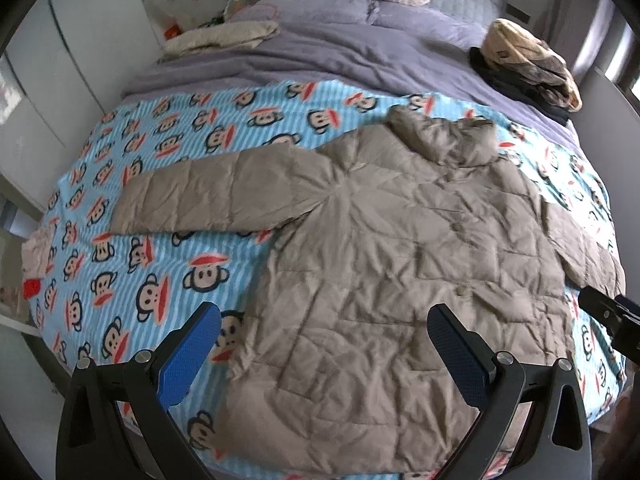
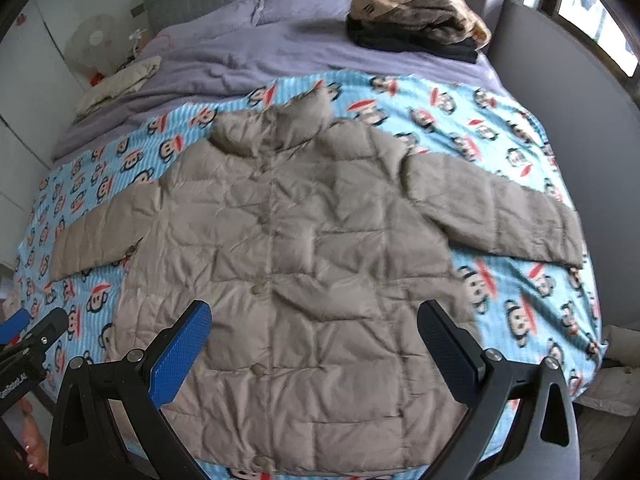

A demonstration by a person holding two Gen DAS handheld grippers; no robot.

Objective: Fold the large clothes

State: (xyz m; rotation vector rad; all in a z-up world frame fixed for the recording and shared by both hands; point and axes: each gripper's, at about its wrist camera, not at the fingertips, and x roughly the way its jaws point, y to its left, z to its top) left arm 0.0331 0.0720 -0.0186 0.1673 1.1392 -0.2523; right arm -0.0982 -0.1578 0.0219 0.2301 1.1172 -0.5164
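Fingers [image 1: 204,332] apart, jacket [image 2: 288,248] (buttons visible rightward)

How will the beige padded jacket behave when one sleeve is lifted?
The jacket is probably floppy: it lies flat and creased on the monkey-print blanket. Its quilted puffy panels suggest it is light for its size. The smooth shell may slip.

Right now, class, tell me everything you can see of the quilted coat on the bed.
The quilted coat is beige-brown, puffy and creased, stitched in padded squares that look like thin shiny down fabric. It lies flat, front up and buttoned, on the blue monkey-print blanket, collar toward the pillows, hem toward the cameras. Both sleeves are spread out sideways. Nothing rests on it; the left tongs and right tongs hang open above the hem, apparently not gripping.
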